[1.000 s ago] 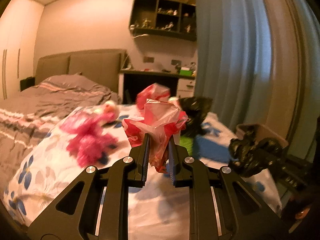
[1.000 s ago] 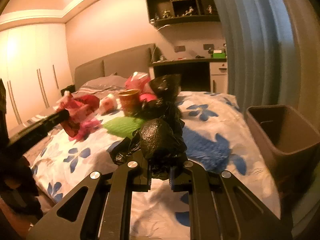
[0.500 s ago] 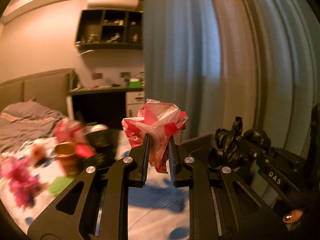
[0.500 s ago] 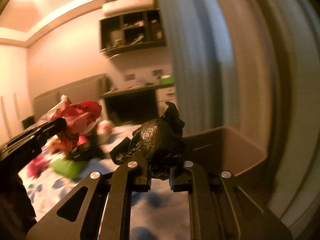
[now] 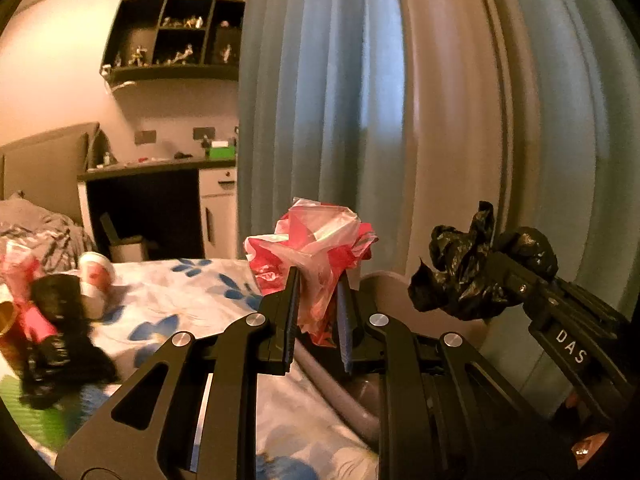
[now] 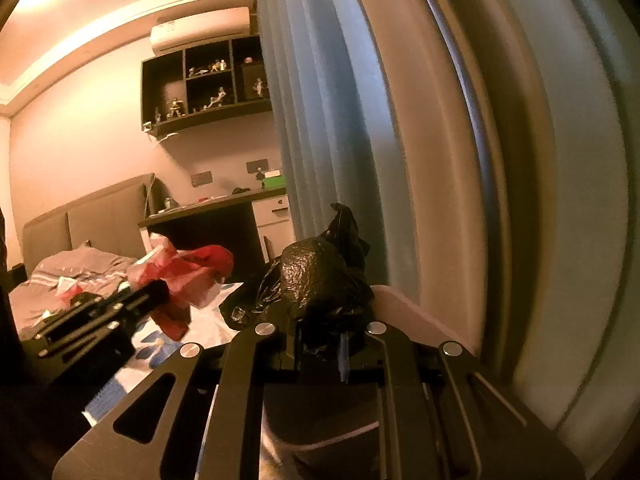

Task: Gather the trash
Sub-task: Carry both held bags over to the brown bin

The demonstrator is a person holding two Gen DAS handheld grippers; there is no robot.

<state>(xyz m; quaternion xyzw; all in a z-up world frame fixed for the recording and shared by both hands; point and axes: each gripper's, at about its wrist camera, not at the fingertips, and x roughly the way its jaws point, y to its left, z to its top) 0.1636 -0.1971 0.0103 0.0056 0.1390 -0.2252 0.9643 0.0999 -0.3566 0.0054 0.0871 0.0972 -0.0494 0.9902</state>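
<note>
My left gripper (image 5: 317, 312) is shut on a crumpled red-and-white plastic bag (image 5: 312, 248), held above the near rim of a grey-brown bin (image 5: 340, 392) beside the bed. My right gripper (image 6: 322, 340) is shut on a crumpled black plastic bag (image 6: 320, 280), held over the same bin (image 6: 420, 320). The right gripper with the black bag (image 5: 472, 276) shows at the right of the left wrist view. The left gripper with the red bag (image 6: 184, 276) shows at the left of the right wrist view.
A bed with a floral sheet (image 5: 180, 300) lies to the left, with more trash on it: a black bag (image 5: 56, 344), a paper cup (image 5: 96, 276), pink wrappers (image 5: 32, 312). Blue-grey curtains (image 5: 360, 120) hang right behind the bin. A desk (image 5: 160, 168) stands beyond.
Both grippers swung right from over the bed to the bin by the curtain, each still holding its bag. The bin now lies directly below the fingers.
</note>
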